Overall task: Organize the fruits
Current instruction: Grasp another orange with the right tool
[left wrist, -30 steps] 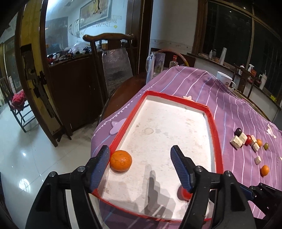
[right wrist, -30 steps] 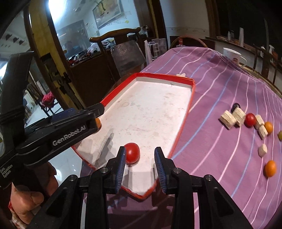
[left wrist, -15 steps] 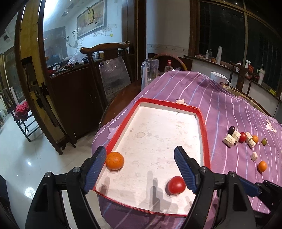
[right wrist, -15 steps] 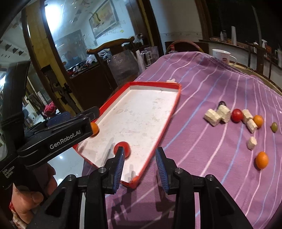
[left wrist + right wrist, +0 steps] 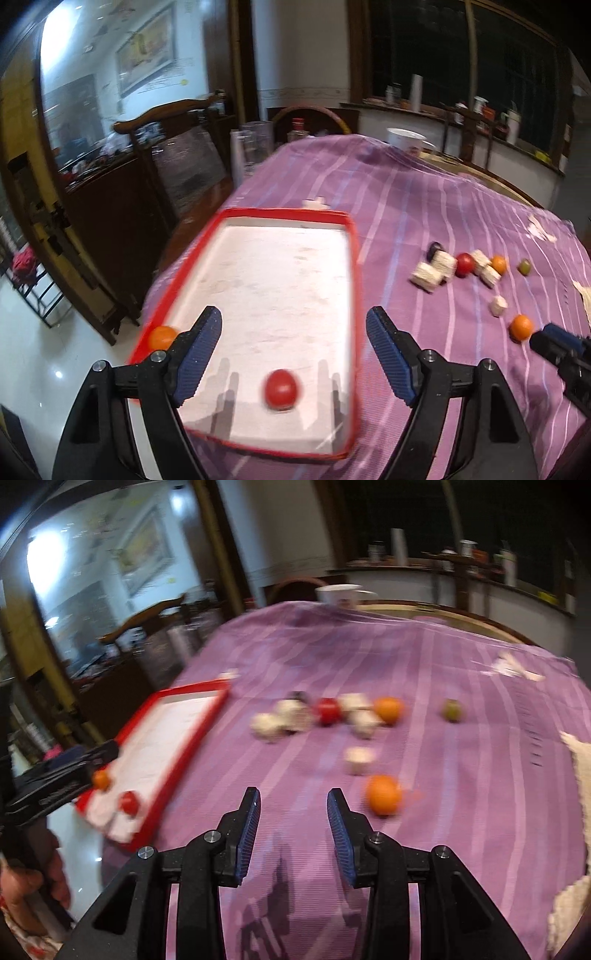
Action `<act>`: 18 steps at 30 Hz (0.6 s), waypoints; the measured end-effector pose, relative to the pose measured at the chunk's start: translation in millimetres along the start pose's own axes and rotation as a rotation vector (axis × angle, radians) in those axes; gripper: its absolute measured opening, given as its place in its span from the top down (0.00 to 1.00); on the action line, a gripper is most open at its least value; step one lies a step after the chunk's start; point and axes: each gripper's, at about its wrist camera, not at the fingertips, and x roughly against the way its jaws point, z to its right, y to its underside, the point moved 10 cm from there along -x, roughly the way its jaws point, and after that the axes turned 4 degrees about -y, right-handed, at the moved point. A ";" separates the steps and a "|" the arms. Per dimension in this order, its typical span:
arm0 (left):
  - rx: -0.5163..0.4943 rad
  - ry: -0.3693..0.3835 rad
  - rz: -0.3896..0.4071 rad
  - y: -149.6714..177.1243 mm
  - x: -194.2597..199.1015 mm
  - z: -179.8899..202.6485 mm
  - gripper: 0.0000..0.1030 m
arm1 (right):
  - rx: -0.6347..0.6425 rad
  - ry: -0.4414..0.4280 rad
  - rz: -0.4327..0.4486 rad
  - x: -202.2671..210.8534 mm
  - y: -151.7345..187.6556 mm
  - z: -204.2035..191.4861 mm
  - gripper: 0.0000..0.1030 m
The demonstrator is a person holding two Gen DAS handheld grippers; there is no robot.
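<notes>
Both grippers are empty. Left gripper (image 5: 293, 350) hovers over the near end of the red-rimmed tray (image 5: 354, 258), and its jaws have just been opening; they now stand wide with nothing between them. Right gripper (image 5: 291, 823), to the right of the tray, hangs over bare purple striped tablecloth (image 5: 461, 775), its jaws parted only a little and gripping nothing.

Inside the tray, a red tomato (image 5: 281, 384) lies near the front edge and a small orange (image 5: 161, 336) sits in the front left corner. Well to the right of the tray, a loose orange (image 5: 384, 794) lies on the cloth just right of the right gripper's tips. Beyond it, a second tomato (image 5: 328, 710), another orange (image 5: 388, 709), a green fruit (image 5: 452, 709) and pale blocks (image 5: 360, 758) are clustered; that view is blurred.
</notes>
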 end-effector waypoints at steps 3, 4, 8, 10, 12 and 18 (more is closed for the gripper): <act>-0.055 0.063 -0.031 3.3 -11.6 35.4 0.21 | -0.044 0.038 -0.017 -3.0 0.9 30.5 0.60; -0.074 0.088 -0.050 6.0 -16.5 47.6 0.21 | -0.050 0.041 -0.021 -4.8 0.8 34.6 0.60; -0.113 0.157 -0.112 12.2 -34.6 82.9 0.21 | -0.068 0.052 -0.048 -18.4 1.1 48.1 0.60; -0.123 0.149 -0.124 9.8 -44.3 92.1 0.21 | -0.059 0.052 -0.056 -23.7 -0.8 46.9 0.60; -0.120 0.143 -0.134 2.5 -56.6 98.1 0.21 | -0.040 0.059 -0.066 -30.2 -3.4 47.1 0.60; -0.143 0.131 -0.159 -10.9 -90.2 115.6 0.21 | -0.020 0.106 -0.073 -42.9 -5.6 56.2 0.58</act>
